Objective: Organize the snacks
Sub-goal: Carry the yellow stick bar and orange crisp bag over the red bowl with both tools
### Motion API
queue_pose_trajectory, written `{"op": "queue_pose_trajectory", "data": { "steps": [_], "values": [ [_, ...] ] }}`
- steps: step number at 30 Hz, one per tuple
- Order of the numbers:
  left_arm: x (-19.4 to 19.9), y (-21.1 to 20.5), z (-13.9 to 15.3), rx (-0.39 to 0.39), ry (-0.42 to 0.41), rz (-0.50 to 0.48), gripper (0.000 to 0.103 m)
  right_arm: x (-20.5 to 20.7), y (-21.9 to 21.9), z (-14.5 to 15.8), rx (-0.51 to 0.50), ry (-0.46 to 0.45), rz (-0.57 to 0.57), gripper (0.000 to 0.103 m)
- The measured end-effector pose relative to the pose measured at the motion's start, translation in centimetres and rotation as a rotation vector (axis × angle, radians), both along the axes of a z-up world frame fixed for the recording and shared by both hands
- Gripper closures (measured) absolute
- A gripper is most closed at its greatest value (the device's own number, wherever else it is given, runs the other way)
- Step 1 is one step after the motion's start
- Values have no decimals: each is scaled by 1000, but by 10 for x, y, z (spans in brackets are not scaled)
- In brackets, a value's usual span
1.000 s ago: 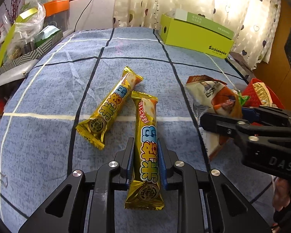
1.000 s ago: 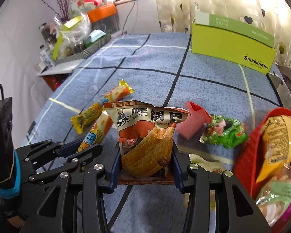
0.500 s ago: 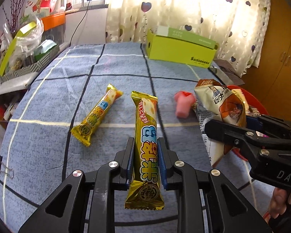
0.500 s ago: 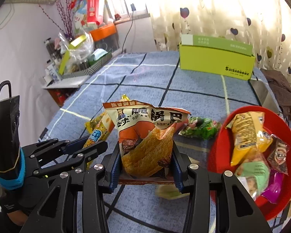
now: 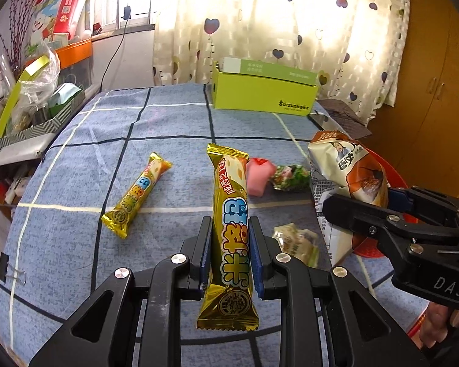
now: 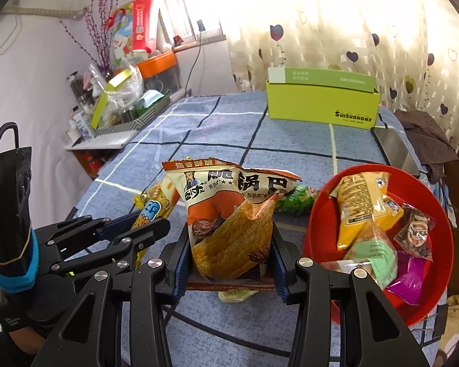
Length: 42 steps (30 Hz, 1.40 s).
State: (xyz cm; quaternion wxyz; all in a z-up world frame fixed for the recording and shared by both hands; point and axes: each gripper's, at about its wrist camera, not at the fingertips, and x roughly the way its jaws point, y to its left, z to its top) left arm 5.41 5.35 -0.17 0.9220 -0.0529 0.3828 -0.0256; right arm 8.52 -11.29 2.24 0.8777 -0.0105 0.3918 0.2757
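We're clamping the left gripper (image 5: 231,244) on a gold snack bar (image 5: 231,232), raised above the blue checked cloth (image 5: 76,183); the right gripper (image 6: 229,260) is squeezing a crisp bag (image 6: 229,214) just beside the red bowl (image 6: 437,287) holding packets; a green box (image 6: 321,104) is sitting far back by the heart curtain (image 6: 352,24)

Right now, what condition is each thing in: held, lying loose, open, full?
left tool: shut on the gold snack bar, held off the cloth.
right tool: shut on the crisp bag, held upright.
second gold bar: lying loose on the blue cloth.
red bowl: partly filled with packets.
green box: open-topped.
pink packet: lying loose.
green packet: lying loose.
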Motion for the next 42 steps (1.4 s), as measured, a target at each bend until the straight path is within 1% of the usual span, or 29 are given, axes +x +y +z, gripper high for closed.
{"op": "queue_pose_trajectory", "data": {
  "steps": [9,22,42],
  "values": [
    [-2,-14,6,2,-9,-25,80,-5,-8,2,3,-5,-15,60],
    [-1,-26,5,-1,-2,-53,80,-6,-21,2,9,-4,-49,60],
    [11,-56,7,-17,-3,-128,80,-2,-65,0,27,2,-144,60]
  ]
}}
